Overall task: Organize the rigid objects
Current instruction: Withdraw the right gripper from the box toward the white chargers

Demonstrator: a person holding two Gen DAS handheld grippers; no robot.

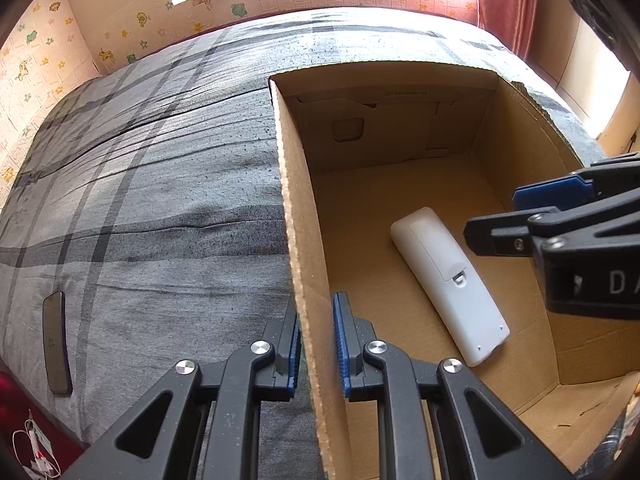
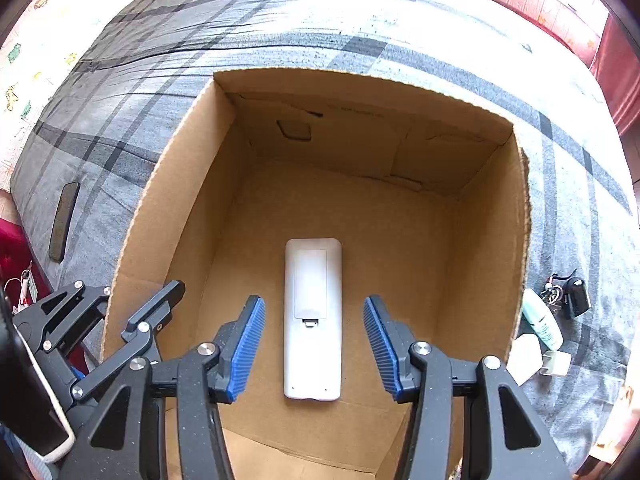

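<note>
Step in hand: drop-off just done. White plastic remote control (image 2: 312, 320) lies face down, battery cover up, flat on the floor of the open brown cardboard box (image 2: 520, 216), which sits on the bed w/ grey plaid cover (image 2: 280, 36).

Right tool (image 2: 314, 346) hangs above the remote, blue pads partly apart, one each side, not touching it — holds nothing. Left tool (image 1: 316, 344) is clamped on the box's left wall near the rim, steadying it.

Next, my read: right tool goes for another item. Candidates on the bed: dark flat slab (phone?) (image 2: 64, 222) left of box; pale green tube (image 2: 544, 320), white charger plug (image 2: 556, 362), black keys/fob (image 2: 572, 296) right of box. Needs to clear the box wall first, then open wide enough & come down square; left tool should keep its clamp so the box doesn't shift.
</note>
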